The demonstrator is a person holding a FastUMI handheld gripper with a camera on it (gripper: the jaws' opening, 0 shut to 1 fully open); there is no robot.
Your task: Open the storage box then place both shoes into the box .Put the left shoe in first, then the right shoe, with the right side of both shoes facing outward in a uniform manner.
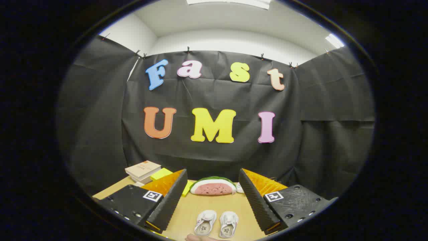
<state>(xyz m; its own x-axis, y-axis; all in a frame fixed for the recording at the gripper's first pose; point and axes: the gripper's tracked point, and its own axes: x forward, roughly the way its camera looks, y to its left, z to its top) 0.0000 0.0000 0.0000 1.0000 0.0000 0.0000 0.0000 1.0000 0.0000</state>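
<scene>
The gripper (212, 201) sits wide open above the wooden table (207, 207), fingers spread far apart with nothing held between them. Down in the gap between the fingers, close in, there's a pair of small white shoes (216, 223) lying side by side on the tabletop, openings up so you can see the insoles. The left-hand shoe (204, 223) and the right-hand shoe (228, 223) are just beside each other, nearly touching, toes pointing away toward the far side of the table. Neither finger touches them.

Just below the shoes, at the near edge, a bit of someone's hand (200, 238) pokes in, can't make out much of it.

Further out, beyond the fingertips, there's a watermelon-slice plush (213, 186), green rind on top, pink face toward the camera. A small white thing (239, 188) sits right next to it, too small to tell what it is. Off behind the left finger is a stack of books (143, 170) with a yellow-green pad (161, 174) beside it.
</scene>
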